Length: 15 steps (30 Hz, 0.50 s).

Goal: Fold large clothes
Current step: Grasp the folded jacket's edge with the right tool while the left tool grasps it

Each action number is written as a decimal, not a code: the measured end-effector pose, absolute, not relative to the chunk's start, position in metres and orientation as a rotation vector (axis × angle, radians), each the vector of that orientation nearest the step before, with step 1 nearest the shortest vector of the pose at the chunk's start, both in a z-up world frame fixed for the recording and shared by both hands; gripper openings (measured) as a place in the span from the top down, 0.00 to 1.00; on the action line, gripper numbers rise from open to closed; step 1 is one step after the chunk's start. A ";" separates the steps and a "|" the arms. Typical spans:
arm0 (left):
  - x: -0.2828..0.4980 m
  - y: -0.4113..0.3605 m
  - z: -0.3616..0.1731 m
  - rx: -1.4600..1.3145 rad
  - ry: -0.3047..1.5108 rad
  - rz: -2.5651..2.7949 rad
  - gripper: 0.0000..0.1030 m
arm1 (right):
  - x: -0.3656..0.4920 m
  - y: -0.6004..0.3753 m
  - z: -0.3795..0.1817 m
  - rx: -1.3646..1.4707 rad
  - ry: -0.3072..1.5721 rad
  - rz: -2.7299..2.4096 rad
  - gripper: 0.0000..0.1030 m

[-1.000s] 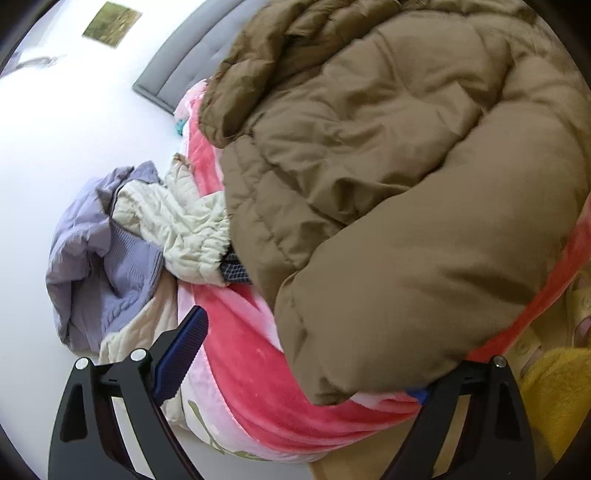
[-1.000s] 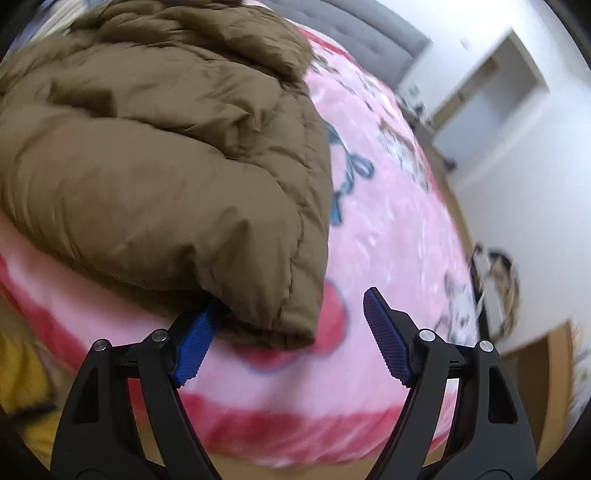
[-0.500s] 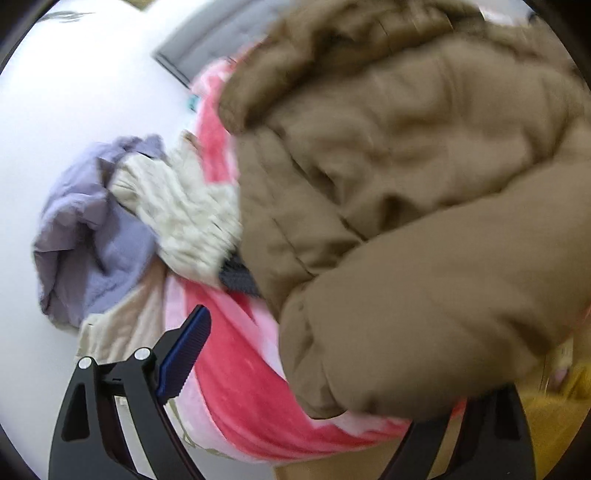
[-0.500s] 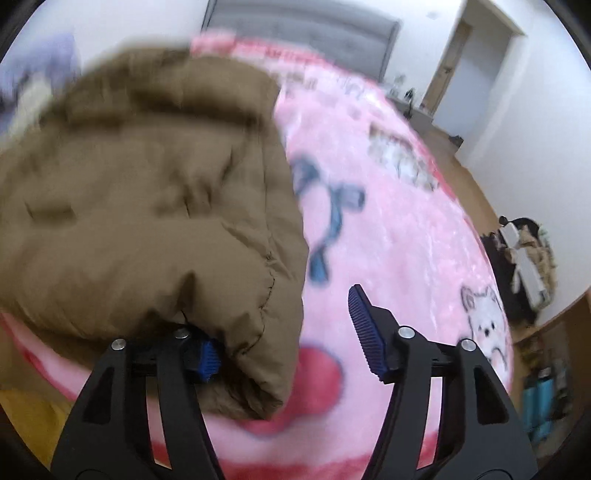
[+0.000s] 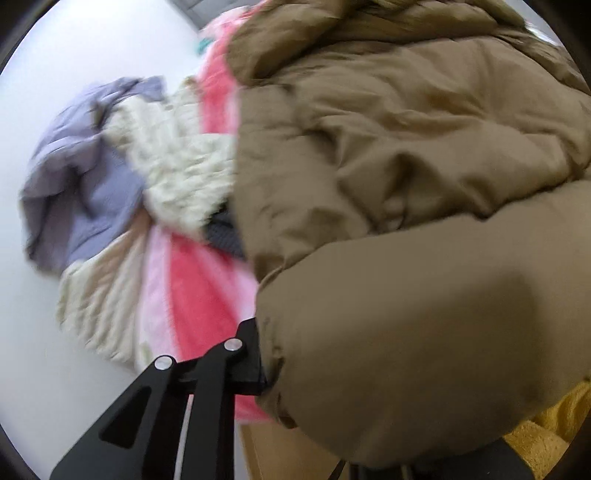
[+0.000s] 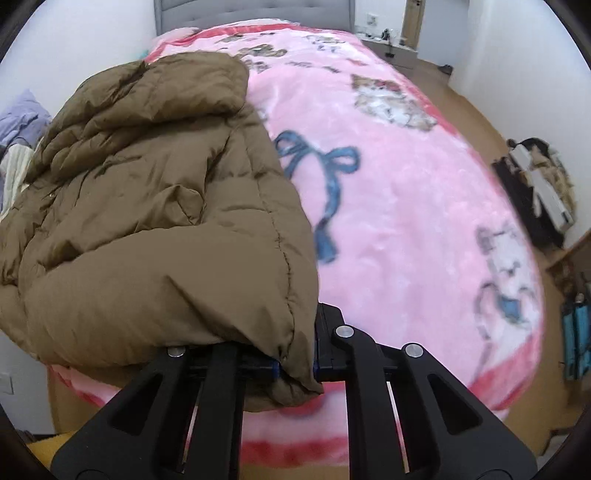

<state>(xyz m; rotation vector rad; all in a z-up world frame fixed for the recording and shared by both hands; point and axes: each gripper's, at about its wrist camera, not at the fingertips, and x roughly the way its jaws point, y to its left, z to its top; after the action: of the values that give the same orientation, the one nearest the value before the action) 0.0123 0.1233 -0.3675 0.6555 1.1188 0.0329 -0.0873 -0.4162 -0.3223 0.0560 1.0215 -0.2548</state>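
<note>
A puffy brown jacket point(image 5: 406, 166) lies on the pink blanket point(image 5: 199, 280) of a bed. In the left wrist view its bottom hem bulges over my left gripper point(image 5: 273, 369). The jaws are closing on that hem. One black finger point(image 5: 240, 354) presses into the fabric and the other is hidden under it. In the right wrist view the jacket point(image 6: 147, 221) covers the left half of the blanket point(image 6: 406, 203). My right gripper point(image 6: 295, 365) has its jaws closing tight on the jacket's lower corner, with the blue pads pinching the hem.
A heap of other clothes lies at the bed's left edge, with a lilac garment point(image 5: 81, 192) and a cream knit point(image 5: 173, 177). Yellow fabric point(image 5: 546, 432) shows below the jacket. A grey headboard point(image 6: 251, 11) stands at the far end. Bags point(image 6: 535, 184) sit on the wooden floor at right.
Both grippers went from wide open to shut on the jacket's bottom hem. Both have rolled and risen a little, and the hem lifts with them.
</note>
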 end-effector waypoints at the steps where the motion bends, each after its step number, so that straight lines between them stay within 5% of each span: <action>1: 0.010 0.127 -0.365 0.654 1.144 0.064 0.85 | -0.087 -0.415 -0.319 0.030 1.030 -0.253 0.90; 9: 0.009 0.132 -0.357 0.563 1.346 0.192 0.85 | -0.071 -0.430 -0.327 0.022 1.178 -0.287 0.90; 15: 0.019 0.157 -0.265 0.253 1.199 0.300 0.85 | -0.060 -0.414 -0.223 -0.064 0.986 -0.224 0.90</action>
<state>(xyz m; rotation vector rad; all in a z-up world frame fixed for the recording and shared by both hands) 0.0186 0.1568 -0.2654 0.2532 1.1987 0.3004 -0.0599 -0.4141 -0.2227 -0.0642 0.9863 -0.2245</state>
